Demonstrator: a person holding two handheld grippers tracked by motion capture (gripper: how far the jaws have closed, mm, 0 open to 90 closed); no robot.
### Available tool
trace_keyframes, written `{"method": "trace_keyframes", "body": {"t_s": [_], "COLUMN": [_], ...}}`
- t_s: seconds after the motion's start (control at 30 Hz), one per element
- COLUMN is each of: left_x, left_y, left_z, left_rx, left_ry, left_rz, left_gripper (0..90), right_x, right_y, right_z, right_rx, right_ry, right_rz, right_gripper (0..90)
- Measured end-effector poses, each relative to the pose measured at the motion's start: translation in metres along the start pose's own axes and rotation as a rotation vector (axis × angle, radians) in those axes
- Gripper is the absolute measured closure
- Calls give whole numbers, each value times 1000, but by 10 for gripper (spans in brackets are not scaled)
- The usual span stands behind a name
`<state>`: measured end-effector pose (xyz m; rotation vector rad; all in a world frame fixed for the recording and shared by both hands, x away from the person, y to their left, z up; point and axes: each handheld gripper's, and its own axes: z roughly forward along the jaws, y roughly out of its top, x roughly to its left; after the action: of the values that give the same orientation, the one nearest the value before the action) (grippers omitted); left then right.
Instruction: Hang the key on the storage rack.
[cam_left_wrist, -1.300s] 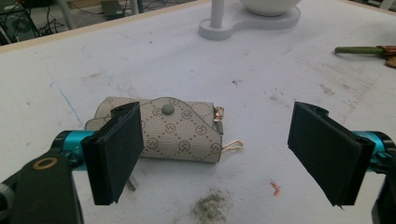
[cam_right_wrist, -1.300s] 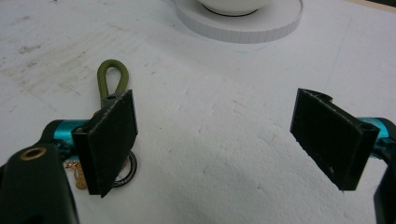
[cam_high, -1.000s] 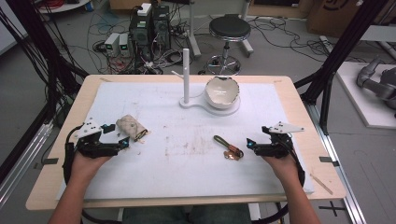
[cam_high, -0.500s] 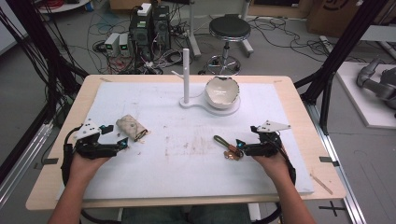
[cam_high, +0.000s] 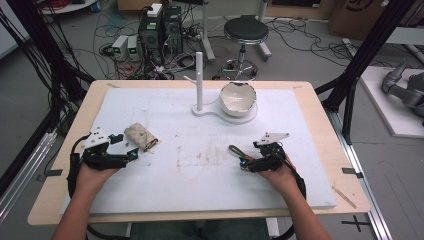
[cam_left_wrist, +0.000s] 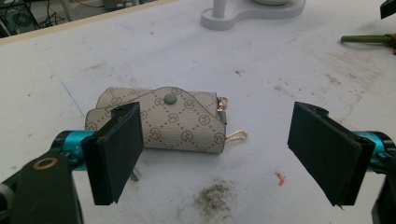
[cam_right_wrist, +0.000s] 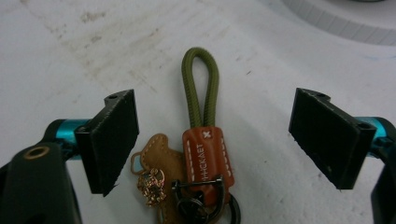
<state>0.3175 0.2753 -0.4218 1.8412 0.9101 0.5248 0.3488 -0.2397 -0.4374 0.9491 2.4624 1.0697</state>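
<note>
Here the right gripper (cam_right_wrist: 215, 144) has its 2 flat black fingers (cam_right_wrist: 112, 140) spread wide either side of the keychain (cam_right_wrist: 203, 154): an olive cord loop, stitched orange leather tab and tan charm, lying flat on the scuffed white counter (cam_high: 200, 200). At 9 o'clock, the left gripper (cam_left_wrist: 219, 154) gapes just short of a beige quilted snap pouch (cam_left_wrist: 177, 122).

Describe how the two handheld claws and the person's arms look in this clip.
Both claws, left claw and right claw, have black bodies, flat rectangular black pads on teal-blue stems, and a pale grey three-cornered plate on top. A black cable loops back from each along the wrist. The person's forearms are bare, no sleeves or gloves.
</note>
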Motion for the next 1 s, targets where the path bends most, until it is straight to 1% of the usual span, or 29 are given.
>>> {"method": "trace_keyframes", "body": {"t_s": [0.03, 0.07, 0.1, 0.17, 0.23, 0.27, 0.3, 0.33, 0.37, 0.4, 0.43, 0.47, 0.5, 0.57, 0.63, 0.67, 0.7, 0.73, 0.77, 0.8, 0.93, 0.97, 1.0], "left_x": [0, 0, 1, 1, 1, 2, 1, 1, 1, 1, 1, 0, 0, 0, 0, 1, 1, 1, 1, 2, 3, 3, 3], "left_y": [0, 0, 0, 0, 0, 0, 0, 0, -1, -1, -1, 0, 0, 0, 0, 0, 0, 1, 1, 0, 1, 1, 1], "left_z": [0, -1, -1, -2, -2, -2, -2, -2, -2, -1, -1, -1, -1, -1, -1, -1, -1, -2, -2, -2, -2, -2, -2], "left_rx": [-1, 0, -2, -4, -1, -2, -2, 0, 4, 5, 5, 4, 4, 1, 0, 1, -5, -5, -5, -6, -4, -8, -8], "left_ry": [-1, 1, 1, 4, 4, 5, 5, 5, 5, 4, 4, 1, 1, -1, 1, 3, 3, 5, 5, 3, 5, 4, 4], "left_rz": [-1, 3, 1, -4, -4, -4, -5, -5, -4, 0, 0, -2, -1, -2, 1, 1, -4, -3, -3, -8, -6, -9, -9], "left_gripper": [182, 182, 182, 183, 183, 183, 182, 182, 182, 182, 183, 183, 183, 183, 183, 182, 182, 182, 182, 182, 183, 183, 183], "right_x": [0, 0, 0, -1, -2, -2, -2, -2, -3, -3, -3, -3, -3, -2, -1, -1, -1, -2, -2, -2, 0, 0, 0], "right_y": [0, -1, -1, -2, -4, -4, -5, -5, -6, -6, -6, -6, -6, -5, -5, -4, -4, -3, -3, -1, 5, 6, 6], "right_z": [1, 2, 2, 3, 3, 3, 3, 4, 3, 3, 3, 2, 2, 1, 0, -3, -3, -9, -9, -13, -22, -23, -23], "right_rx": [16, 37, 37, 48, 73, 73, 82, 91, 89, 89, 89, 90, 90, 91, 89, 72, 72, 35, 35, 7, -58, -71, -71], "right_ry": [4, 17, 17, 20, 31, 31, 29, 39, 43, 46, 46, 56, 55, 48, 40, 26, 26, 20, 20, 11, 6, 6, 6], "right_rz": [0, -1, -1, 3, 11, 11, 14, 22, 34, 35, 35, 32, 33, 16, 15, 9, 9, 15, 15, 10, 12, 14, 14], "right_gripper": [188, 279, 279, 319, 448, 448, 489, 519, 576, 644, 644, 672, 684, 707, 710, 715, 715, 718, 718, 719, 720, 720, 720]}}
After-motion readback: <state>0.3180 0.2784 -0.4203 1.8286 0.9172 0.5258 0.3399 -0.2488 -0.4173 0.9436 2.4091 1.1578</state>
